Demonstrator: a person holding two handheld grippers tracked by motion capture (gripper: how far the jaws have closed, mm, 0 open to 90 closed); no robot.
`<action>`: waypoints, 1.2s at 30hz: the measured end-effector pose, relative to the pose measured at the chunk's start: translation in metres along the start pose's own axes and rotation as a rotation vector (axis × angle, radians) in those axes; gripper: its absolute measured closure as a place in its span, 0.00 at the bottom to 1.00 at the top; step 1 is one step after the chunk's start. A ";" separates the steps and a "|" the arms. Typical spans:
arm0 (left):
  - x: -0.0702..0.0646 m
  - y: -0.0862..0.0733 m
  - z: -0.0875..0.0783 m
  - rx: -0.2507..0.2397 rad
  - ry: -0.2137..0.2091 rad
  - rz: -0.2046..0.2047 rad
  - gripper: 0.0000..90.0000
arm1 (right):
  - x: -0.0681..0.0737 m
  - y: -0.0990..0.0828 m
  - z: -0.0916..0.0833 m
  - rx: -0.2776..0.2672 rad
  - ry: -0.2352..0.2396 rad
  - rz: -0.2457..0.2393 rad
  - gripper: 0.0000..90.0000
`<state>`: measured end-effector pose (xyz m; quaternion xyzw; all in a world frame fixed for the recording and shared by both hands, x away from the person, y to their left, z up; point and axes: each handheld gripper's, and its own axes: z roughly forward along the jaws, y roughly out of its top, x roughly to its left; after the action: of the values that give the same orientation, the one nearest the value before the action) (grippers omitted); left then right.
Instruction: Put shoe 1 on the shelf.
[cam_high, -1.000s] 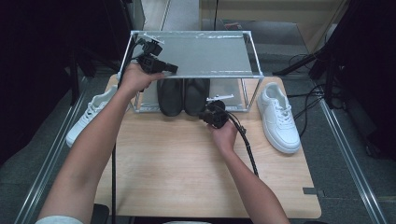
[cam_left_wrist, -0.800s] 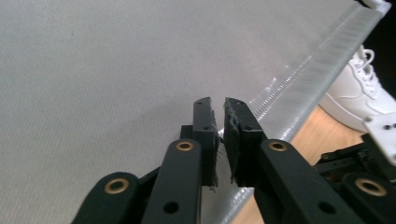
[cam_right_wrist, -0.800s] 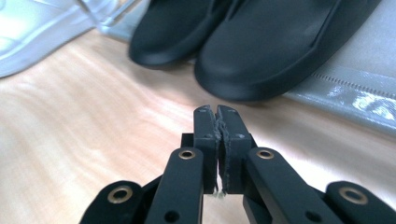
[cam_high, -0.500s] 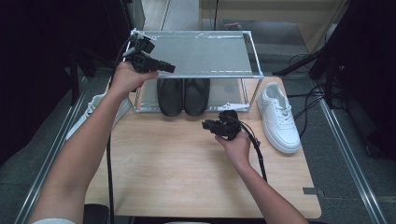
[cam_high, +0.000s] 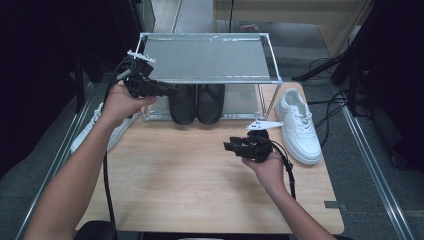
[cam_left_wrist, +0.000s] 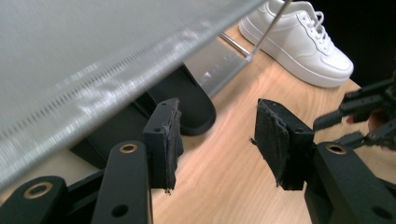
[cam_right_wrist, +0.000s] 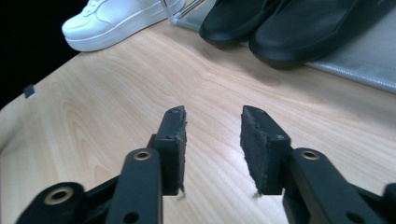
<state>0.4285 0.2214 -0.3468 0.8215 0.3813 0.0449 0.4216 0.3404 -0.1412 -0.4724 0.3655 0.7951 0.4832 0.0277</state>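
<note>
Black shoes (cam_high: 196, 102): matte pair, side by side under rack, between both empty grippers, left gripper (cam_high: 167, 89) and right gripper (cam_high: 231, 147), jaws just opened wide.

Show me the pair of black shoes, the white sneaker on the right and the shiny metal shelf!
pair of black shoes (cam_high: 196, 104), high view, toes.
white leather sneaker (cam_high: 300, 131), high view, laces.
grey metal shelf (cam_high: 205, 57), high view, top panel.

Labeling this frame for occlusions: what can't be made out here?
- Black shoes: heels hidden under the rack's top shelf in the high view; cut off by the top edge in the right gripper view.
- Left white shoe: mostly covered by the forearm in the high view.
- Shelf in the left gripper view: blurred, too close.
- Right white shoe: heel cut off by the edge in the left gripper view.
</note>
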 end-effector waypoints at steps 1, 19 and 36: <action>-0.001 -0.003 -0.001 -0.001 -0.006 0.001 0.56 | 0.000 -0.001 -0.003 0.000 0.004 0.004 0.67; -0.005 -0.076 -0.005 -0.004 0.007 -0.052 0.55 | 0.000 -0.022 -0.024 0.000 0.027 0.003 0.63; 0.012 -0.137 -0.025 0.003 0.077 -0.094 0.54 | -0.006 -0.028 -0.024 -0.013 0.037 0.010 0.63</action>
<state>0.3460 0.2948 -0.4334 0.8010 0.4355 0.0563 0.4069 0.3198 -0.1707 -0.4838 0.3603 0.7906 0.4949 0.0130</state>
